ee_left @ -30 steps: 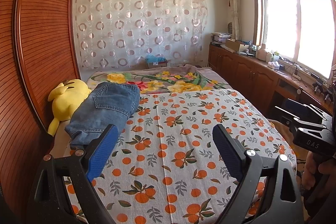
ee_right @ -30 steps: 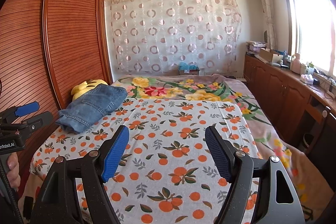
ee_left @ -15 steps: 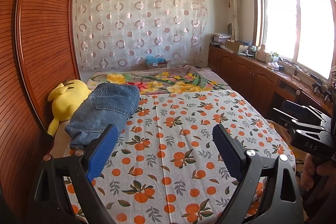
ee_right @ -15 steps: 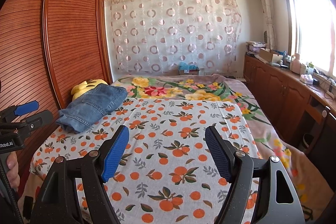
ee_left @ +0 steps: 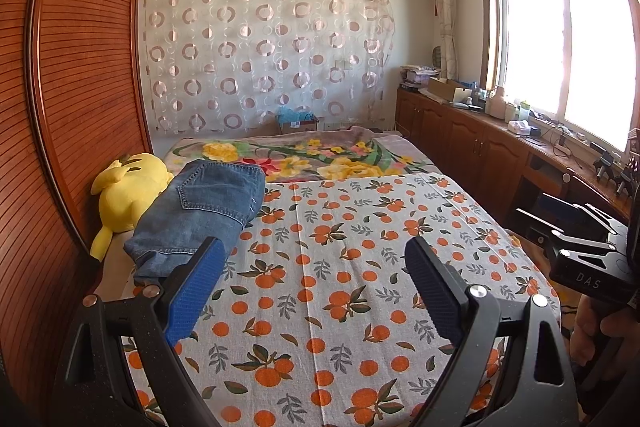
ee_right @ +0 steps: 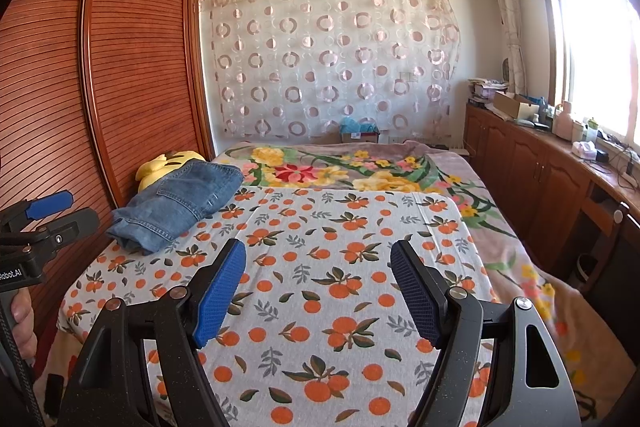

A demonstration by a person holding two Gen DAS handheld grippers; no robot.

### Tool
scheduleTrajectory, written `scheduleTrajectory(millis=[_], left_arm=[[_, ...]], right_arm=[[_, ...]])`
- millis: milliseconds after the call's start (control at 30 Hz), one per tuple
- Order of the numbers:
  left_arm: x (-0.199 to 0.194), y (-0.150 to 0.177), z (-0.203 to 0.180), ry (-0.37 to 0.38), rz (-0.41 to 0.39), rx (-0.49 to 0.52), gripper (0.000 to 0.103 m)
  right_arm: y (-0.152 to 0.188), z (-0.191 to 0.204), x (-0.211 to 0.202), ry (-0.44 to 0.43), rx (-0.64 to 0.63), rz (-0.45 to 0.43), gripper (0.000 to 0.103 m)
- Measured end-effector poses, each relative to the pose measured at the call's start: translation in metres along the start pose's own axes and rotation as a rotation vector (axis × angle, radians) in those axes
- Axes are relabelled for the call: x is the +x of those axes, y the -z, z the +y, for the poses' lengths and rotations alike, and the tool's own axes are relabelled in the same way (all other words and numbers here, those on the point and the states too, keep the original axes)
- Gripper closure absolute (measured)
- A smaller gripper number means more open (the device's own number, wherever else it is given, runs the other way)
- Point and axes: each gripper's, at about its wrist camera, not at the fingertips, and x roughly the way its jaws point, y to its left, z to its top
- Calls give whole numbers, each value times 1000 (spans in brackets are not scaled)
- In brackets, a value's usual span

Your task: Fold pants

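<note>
Nothing moved; "DAS" on right gripper (ee_left: 586,259).

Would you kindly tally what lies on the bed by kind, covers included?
Jeans: 1
Plush toy: 1
Orange-print sheet: 1
Floral blanket: 1
Total: 4

Blue denim pants (ee_left: 204,211), folded into a compact bundle, back pocket up, lying at the bed's (ee_left: 340,307) left edge.
</note>
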Motion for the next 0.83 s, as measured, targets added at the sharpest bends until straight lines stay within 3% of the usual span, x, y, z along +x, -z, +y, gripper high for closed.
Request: scheduleTrajectory(millis=[833], left_arm=[[0, 1, 1, 0, -1, 0, 11]], right_arm=[[2, 3, 0, -3, 6, -8, 26]])
